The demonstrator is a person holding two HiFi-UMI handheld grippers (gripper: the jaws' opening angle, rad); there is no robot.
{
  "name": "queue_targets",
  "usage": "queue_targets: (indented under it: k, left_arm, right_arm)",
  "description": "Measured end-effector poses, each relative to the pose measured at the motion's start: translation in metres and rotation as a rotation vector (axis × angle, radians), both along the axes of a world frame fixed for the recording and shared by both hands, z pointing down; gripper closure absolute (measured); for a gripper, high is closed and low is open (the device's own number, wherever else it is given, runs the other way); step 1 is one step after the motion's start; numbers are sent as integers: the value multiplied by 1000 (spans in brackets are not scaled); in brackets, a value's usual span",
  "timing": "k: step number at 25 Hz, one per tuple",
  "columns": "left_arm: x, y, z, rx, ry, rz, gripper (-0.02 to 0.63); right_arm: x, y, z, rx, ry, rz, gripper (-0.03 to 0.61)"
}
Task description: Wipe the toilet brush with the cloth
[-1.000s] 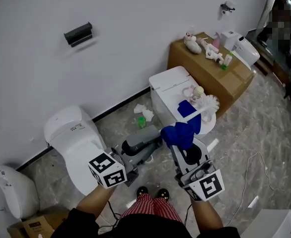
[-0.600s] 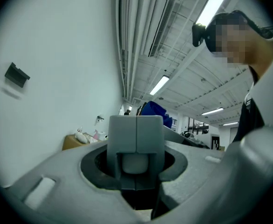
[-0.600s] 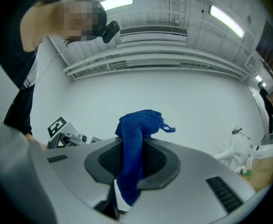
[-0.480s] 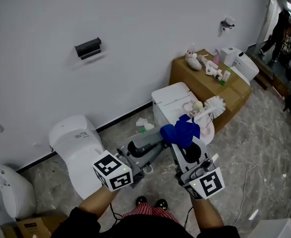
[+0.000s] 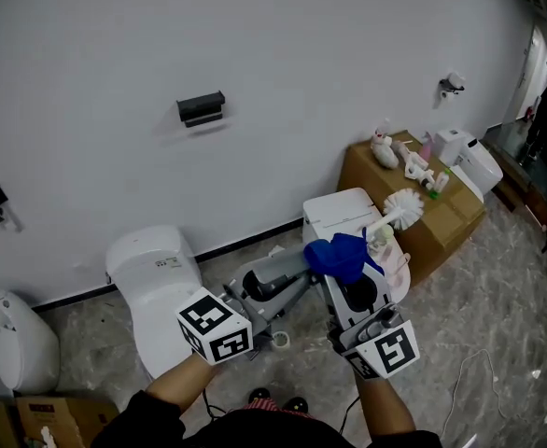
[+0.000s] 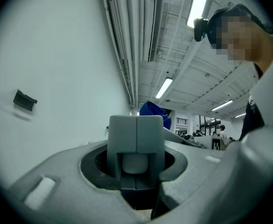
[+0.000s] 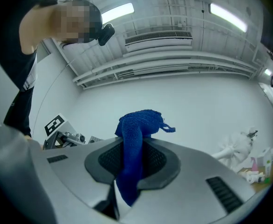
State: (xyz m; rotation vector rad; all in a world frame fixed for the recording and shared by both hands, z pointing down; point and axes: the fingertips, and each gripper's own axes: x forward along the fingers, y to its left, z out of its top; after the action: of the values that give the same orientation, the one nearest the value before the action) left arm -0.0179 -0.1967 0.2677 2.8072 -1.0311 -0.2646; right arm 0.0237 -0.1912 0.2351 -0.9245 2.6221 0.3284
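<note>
**Gripping brush (image 5: 403, 208) and cloth (image 5: 337, 256), mid-frame**

Grips the grey handle of the brush in the left claw (image 5: 266, 286), centre of the head view, white bristles pointing to the upper right. Pinches the blue cloth in the closed right claw (image 5: 346, 278), just right of centre, bunched over the brush shaft and seemingly touching it.
</note>
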Motion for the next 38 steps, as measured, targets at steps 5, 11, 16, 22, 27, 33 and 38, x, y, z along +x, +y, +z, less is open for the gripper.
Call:
queue_targets:
  k: [5, 11, 16, 22, 27, 33, 38]
  left_arm:
    - [-2, 2, -19, 19, 8, -27, 449]
    - [-5, 8, -37, 42, 28, -39, 451]
    - [-18, 10, -47, 65, 21, -78, 449]
    - [-26, 14, -57, 85, 17, -106, 449]
    - [-26, 22, -57, 103, -20, -123, 449]
    - [-26, 23, -59, 94, -18, -129, 450]
    - [-27, 26, -59, 89, -13, -126, 450]
  right_arm:
    - [-2, 1, -19, 31, -17, -39, 497]
    - [-4, 7, -38, 79, -33, -69, 497]
    - [-15, 8, -47, 99, -30, -95, 497]
    - [-23, 7, -56, 115, -17, -117, 497]
    - [-23, 6, -52, 104, -14, -111, 497]
    - [-24, 6, -54, 125, 5, -112, 497]
    - [-23, 5, -54, 134, 22, -90, 497]
